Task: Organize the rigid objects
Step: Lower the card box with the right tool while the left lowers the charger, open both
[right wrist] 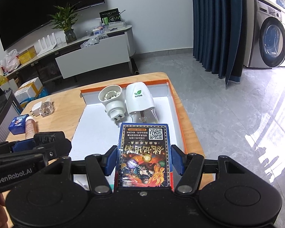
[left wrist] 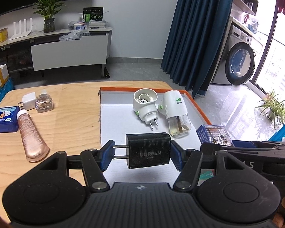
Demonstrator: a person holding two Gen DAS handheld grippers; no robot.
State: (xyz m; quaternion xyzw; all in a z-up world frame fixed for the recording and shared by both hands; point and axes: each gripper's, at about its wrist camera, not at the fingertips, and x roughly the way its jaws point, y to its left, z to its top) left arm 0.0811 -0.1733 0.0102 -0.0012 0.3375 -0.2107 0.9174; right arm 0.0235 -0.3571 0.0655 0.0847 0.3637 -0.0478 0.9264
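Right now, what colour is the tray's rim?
Orange rim around a white tray; clearest in the right wrist view.

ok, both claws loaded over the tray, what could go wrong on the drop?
1. The left claw grips the black charger by prong tips and back face; it could pivot or slip.
2. The right claw holds the card box just short of the two white plug-in units; setting it down may knock them.
3. The claws sit close and could collide.

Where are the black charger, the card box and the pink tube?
black charger [left wrist: 149,153], left wrist view, front face by the logo
card box [right wrist: 144,152], right wrist view, printed top face
pink tube [left wrist: 31,136], left wrist view, middle of body
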